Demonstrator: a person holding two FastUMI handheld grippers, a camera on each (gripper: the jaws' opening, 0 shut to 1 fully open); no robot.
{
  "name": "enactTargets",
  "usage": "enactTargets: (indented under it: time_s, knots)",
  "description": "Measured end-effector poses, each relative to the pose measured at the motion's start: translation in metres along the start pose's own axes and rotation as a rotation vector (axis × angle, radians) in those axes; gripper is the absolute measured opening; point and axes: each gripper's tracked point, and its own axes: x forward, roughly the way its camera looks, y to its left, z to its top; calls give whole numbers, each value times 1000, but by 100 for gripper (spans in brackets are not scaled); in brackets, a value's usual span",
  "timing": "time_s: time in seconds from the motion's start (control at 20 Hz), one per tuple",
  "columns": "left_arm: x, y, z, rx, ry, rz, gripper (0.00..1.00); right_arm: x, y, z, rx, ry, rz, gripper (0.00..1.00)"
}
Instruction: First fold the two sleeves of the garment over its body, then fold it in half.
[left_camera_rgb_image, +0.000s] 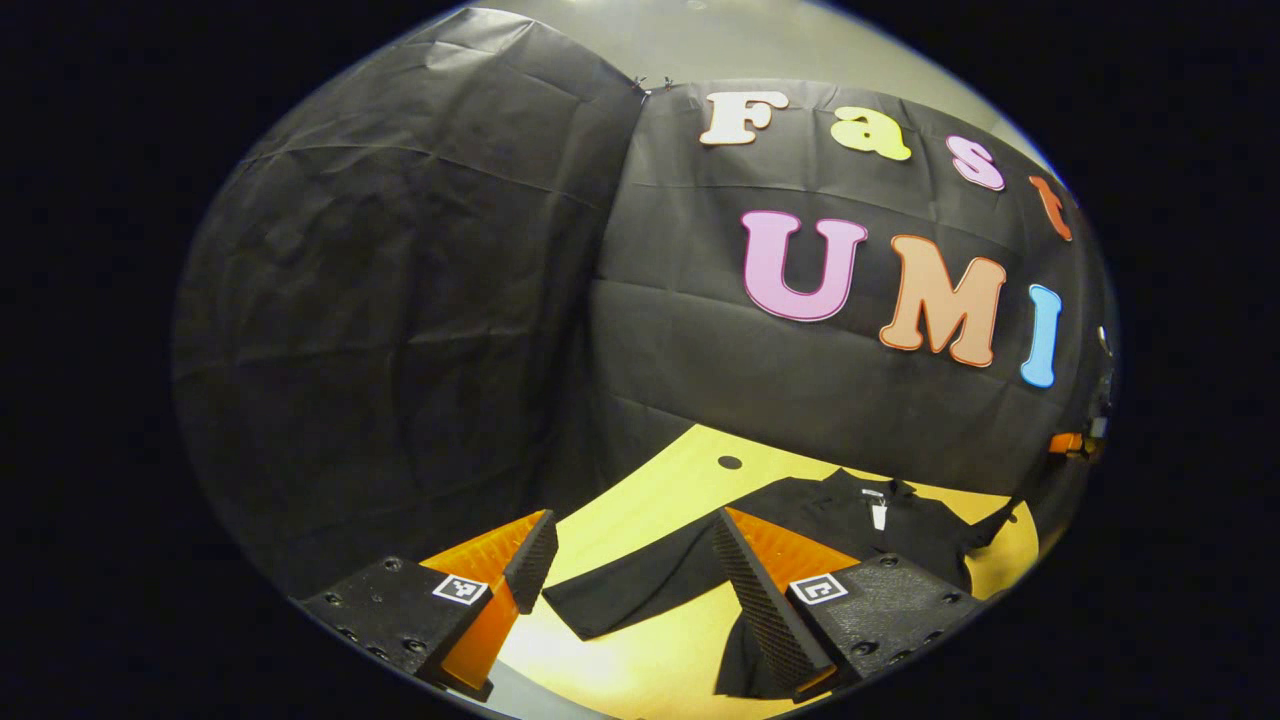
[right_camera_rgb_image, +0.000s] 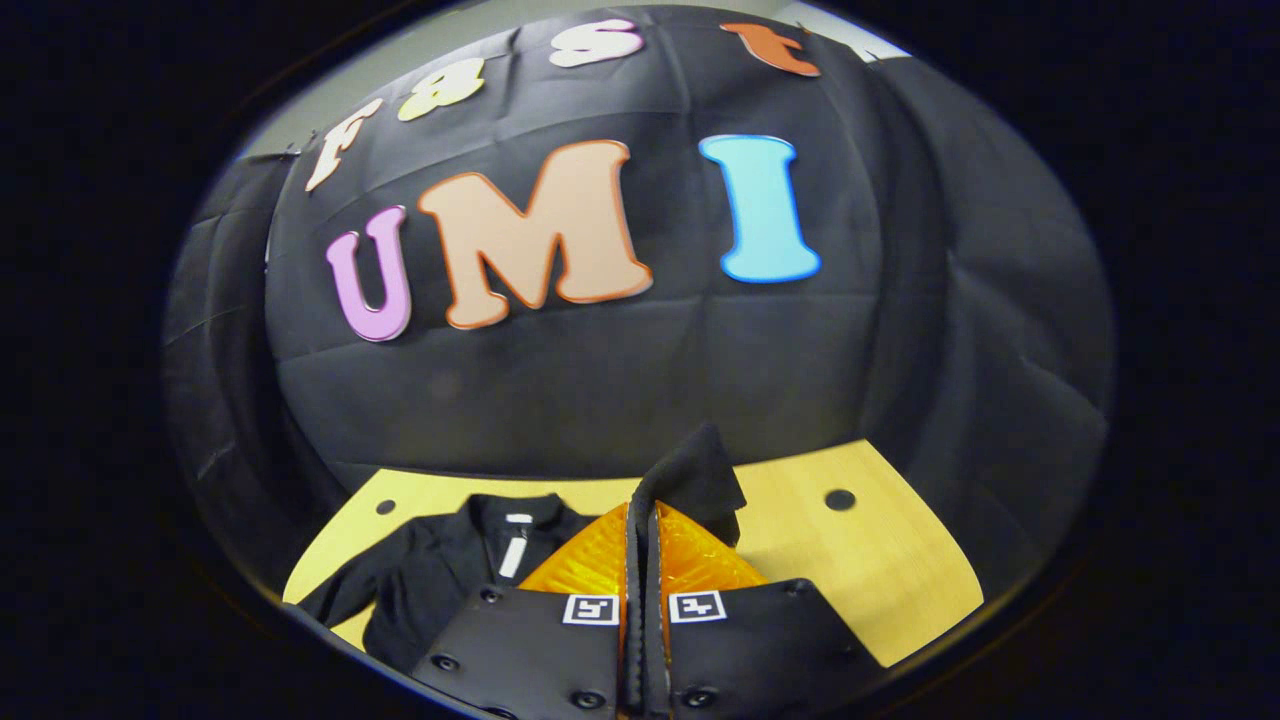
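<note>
Garment (left_camera_rgb_image: 800, 520): matt black cloth. Table (right_camera_rgb_image: 880, 570): smooth pale wood, light sheen.

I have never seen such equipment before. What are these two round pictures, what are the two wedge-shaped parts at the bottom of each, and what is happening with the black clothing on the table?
There is no robot arm here. A person holds a two-finger tool in each hand, and a small fisheye camera rides on each tool, looking forward along its fingers.

The left gripper view comes from the left tool. Its fingers stand wide apart and hold nothing. Beyond them a black garment lies spread on the wooden table, one sleeve stretched out flat.

The right gripper view comes from the right tool. Its fingers are pressed together on the other sleeve, lifting its end above the table. The collar lies to the left of it. The person appears to be starting to fold this sleeve over the body.
</note>
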Motion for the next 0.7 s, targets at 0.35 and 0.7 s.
enactTargets:
  time_s: [0.35,0.7]
  knots:
    - [18,43,7,-14,-5,29,92,41,143,25,-93,-22,119,4]
    - [28,79,4,-28,22,73,92,96,274,-7,-198,27,241,4]
